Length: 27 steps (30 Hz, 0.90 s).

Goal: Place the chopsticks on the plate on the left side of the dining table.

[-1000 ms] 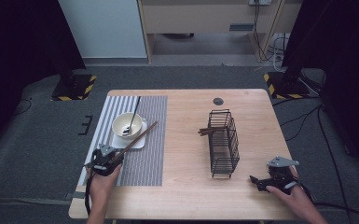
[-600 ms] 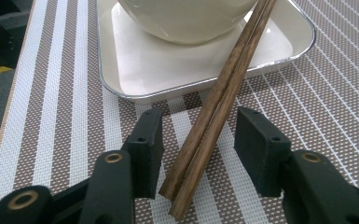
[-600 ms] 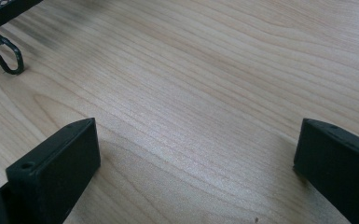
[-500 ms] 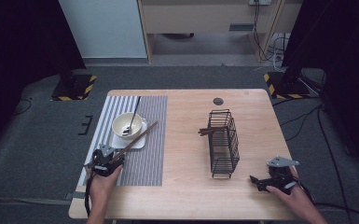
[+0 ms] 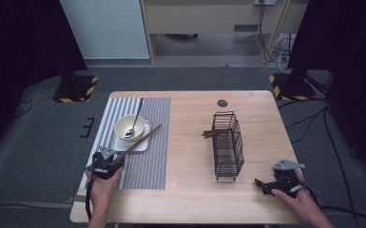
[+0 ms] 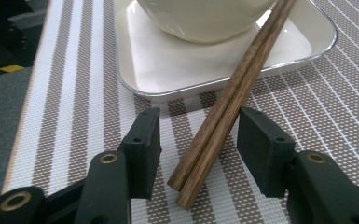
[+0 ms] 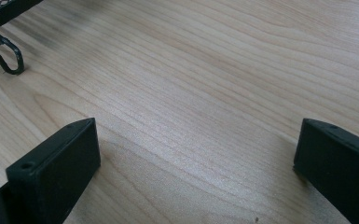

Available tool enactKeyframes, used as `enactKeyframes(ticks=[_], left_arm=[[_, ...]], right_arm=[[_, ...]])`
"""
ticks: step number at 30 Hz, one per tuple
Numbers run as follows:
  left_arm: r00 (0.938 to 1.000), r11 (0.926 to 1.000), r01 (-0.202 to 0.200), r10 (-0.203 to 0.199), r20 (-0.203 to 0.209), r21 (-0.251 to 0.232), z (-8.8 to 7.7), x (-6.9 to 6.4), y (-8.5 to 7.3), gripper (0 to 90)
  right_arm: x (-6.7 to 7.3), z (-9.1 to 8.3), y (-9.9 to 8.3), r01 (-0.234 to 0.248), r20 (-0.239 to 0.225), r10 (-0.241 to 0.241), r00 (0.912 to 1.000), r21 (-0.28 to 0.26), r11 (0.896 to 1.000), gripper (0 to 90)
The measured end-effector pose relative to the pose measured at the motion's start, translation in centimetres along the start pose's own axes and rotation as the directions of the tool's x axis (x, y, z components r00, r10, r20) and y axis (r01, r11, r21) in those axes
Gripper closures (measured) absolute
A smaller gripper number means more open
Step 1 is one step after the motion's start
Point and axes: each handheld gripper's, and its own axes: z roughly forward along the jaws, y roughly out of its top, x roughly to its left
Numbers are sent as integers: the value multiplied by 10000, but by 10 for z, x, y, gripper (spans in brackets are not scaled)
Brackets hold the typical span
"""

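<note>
Standing by the wooden table (image 5: 190, 199), I see a striped placemat (image 5: 147, 156) on its left half and a black wire basket (image 5: 228, 147) right of the middle, with a few brown sticks poking out of its far left side. On the mat's far part sits a white square plate (image 5: 140, 145) carrying a cream bowl (image 5: 129, 127), a dark spoon (image 5: 135, 118) leaning in it. A pair of wooden chopsticks (image 6: 235, 91) runs from the plate's rim down toward the near left, the near ends lying on the mat.

The left gripper (image 5: 105, 164) rests at the mat's near left edge. In its own view the near ends of the chopsticks lie between its jaws, which have just been opening and now stand partly apart, clear of the wood on both sides. The right gripper (image 5: 278, 183) sits on bare table near the right corner, beside the basket's near end, jaws wide and empty.

I would judge that the work in hand is gathering the chopsticks, probably for the basket where similar sticks already are, and the step is lining up the grasp. The next move calls for closing squarely on both sticks together, so neither rolls away, then lifting without tipping the bowl.
</note>
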Motion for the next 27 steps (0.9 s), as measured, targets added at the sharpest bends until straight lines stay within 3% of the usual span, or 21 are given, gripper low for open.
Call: enactKeyframes(ticks=[7,27], left_arm=[[9994,9998,209,-211,-257,-71,3,10,-2,476],[9990,9988,346,-355,-258,-355,6,22,-2,455]], right_arm=[[0,0,0,0,3,0,10000,0,10000,2],[0,0,0,1,2,-1,10000,-1,10000,2]])
